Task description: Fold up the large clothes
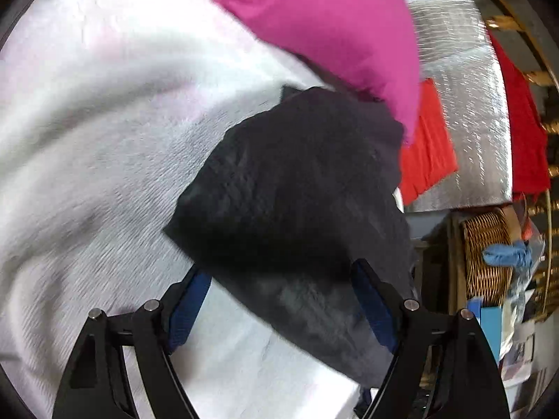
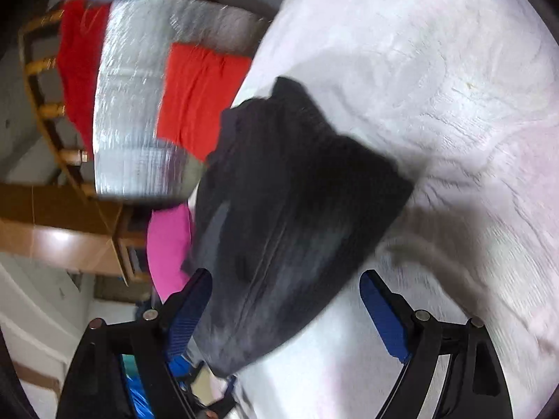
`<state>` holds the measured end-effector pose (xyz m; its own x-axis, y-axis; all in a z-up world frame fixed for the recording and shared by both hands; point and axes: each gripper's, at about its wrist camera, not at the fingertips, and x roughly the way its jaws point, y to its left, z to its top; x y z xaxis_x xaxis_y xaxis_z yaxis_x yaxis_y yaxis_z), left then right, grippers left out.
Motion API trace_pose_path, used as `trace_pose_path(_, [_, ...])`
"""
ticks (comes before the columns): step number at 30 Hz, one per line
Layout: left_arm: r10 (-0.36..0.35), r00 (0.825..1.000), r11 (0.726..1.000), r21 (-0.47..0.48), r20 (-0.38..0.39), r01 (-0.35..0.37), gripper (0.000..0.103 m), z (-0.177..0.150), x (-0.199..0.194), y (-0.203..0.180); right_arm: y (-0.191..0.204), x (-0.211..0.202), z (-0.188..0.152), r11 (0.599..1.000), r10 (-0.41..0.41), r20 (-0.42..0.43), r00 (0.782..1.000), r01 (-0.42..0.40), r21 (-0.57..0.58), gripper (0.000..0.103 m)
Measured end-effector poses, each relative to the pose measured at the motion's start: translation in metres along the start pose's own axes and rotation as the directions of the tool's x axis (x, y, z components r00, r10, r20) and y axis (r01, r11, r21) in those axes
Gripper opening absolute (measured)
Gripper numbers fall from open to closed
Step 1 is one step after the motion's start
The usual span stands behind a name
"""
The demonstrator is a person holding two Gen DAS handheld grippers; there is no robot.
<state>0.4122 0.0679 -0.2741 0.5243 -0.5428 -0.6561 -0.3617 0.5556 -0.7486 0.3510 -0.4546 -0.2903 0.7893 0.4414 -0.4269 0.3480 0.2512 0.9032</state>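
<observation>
left tool (image 1: 279,300): standing wide, holding nothing
right tool (image 2: 284,309): standing wide, holding nothing
dark garment (image 1: 297,188): lying folded on white bedding (image 1: 104,122), apparently released
pink cloth (image 1: 332,24): lying beside it

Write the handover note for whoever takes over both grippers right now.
Left gripper: open, nothing gripped; the dark garment lies between and ahead of its fingers.
Right gripper: open, nothing gripped; the same dark garment is in front of it.
Things: the dark garment sits as a compact bundle on the white cover. A pink cloth lies just beyond it, a red cloth further off by the silver sheet.
Done: the dark garment looks folded and released, though blur hides its edges.
Left: check the fold is neat, then probably take the next piece.
</observation>
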Motion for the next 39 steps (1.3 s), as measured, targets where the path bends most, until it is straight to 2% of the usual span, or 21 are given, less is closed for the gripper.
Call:
trace_pose_path(3, [-0.045,0.999,0.998,-0.051,0.009,0.045,0.095,0.011,0.008,-0.001,0.002,0.008,0.010,0.999,0.033,0.069,0.997,-0.033,-0.001,0.089])
trace_pose_path(7, [-0.061,0.998,0.996,-0.066,0.027,0.063,0.097,0.020,0.013,-0.010,0.014,0.024,0.014,0.995,-0.021,0.136,0.991,0.033,-0.090,0.086])
trace_pose_path(8, [-0.067,0.997,0.995,-0.066,0.040,0.069,0.097,0.021,0.013,-0.011,0.016,0.025,0.015,0.992,-0.053,0.147,0.988,0.069,-0.104,0.075])
trace_pose_path(9, [-0.068,0.996,0.996,-0.058,0.051,0.071,0.097,0.021,0.013,-0.014,0.016,0.026,0.017,0.989,-0.079,0.142,0.987,0.095,-0.112,0.058])
trace_pose_path(10, [-0.060,0.996,0.997,-0.037,0.064,0.063,0.096,0.022,0.013,-0.018,0.014,0.028,0.018,0.990,-0.079,0.129,0.989,0.093,-0.108,0.055])
trace_pose_path(12, [-0.002,0.997,1.000,0.021,0.079,0.001,0.079,0.018,0.011,-0.024,0.019,0.025,0.018,0.990,-0.072,0.130,0.989,0.087,-0.115,0.044])
trace_pose_path(13, [0.031,0.996,0.998,0.048,0.089,-0.035,0.070,0.017,0.011,-0.028,0.023,0.021,0.017,0.988,-0.070,0.133,0.989,0.088,-0.131,0.042])
trace_pose_path(15, [0.039,0.993,0.997,0.065,0.107,-0.046,0.057,0.015,0.006,-0.026,0.036,0.014,0.011,0.975,-0.078,0.154,0.985,0.107,-0.193,0.038])
trace_pose_path(17, [0.031,0.991,0.995,0.086,0.127,-0.042,0.046,0.012,-0.003,-0.030,0.046,0.006,0.004,0.968,-0.076,0.161,0.984,0.112,-0.226,0.037])
trace_pose_path(19, [0.031,0.989,0.991,0.122,0.143,-0.049,0.042,0.008,-0.014,-0.029,0.050,-0.002,-0.002,0.968,-0.066,0.152,0.986,0.100,-0.229,0.037])
trace_pose_path(24, [0.076,0.988,0.965,0.239,0.137,-0.107,0.041,-0.016,-0.045,-0.028,0.046,-0.038,-0.021,0.961,-0.086,0.119,0.989,0.114,-0.251,0.037])
trace_pose_path(28, [0.106,0.992,0.953,0.279,0.071,-0.122,0.042,-0.047,-0.069,-0.003,0.019,-0.071,-0.036,0.968,-0.110,0.053,0.992,0.119,-0.223,0.037])
trace_pose_path(30, [0.129,0.991,0.949,0.285,0.045,-0.137,0.045,-0.058,-0.072,0.007,0.006,-0.084,-0.045,0.966,-0.127,0.022,0.992,0.128,-0.223,0.037])
trace_pose_path(31, [0.154,0.988,0.945,0.289,0.025,-0.154,0.051,-0.062,-0.076,0.013,0.001,-0.088,-0.049,0.963,-0.150,0.003,0.989,0.147,-0.225,0.038])
trace_pose_path(33, [0.184,0.983,0.946,0.272,-0.007,-0.175,0.061,-0.067,-0.086,0.026,-0.013,-0.093,-0.050,0.966,-0.188,-0.044,0.981,0.177,-0.187,0.049])
trace_pose_path(35, [0.179,0.984,0.953,0.252,-0.025,-0.167,0.066,-0.065,-0.099,0.035,-0.028,-0.104,-0.045,0.982,-0.166,-0.103,0.981,0.155,-0.106,0.053])
trace_pose_path(38, [0.159,0.986,0.957,0.251,-0.050,-0.142,0.067,-0.057,-0.117,0.040,-0.029,-0.125,-0.036,0.982,-0.165,-0.107,0.981,0.154,-0.106,0.057])
trace_pose_path(39, [0.156,0.987,0.957,0.252,-0.043,-0.140,0.067,-0.053,-0.124,0.042,-0.024,-0.134,-0.033,0.976,-0.186,-0.071,0.980,0.176,-0.128,0.061])
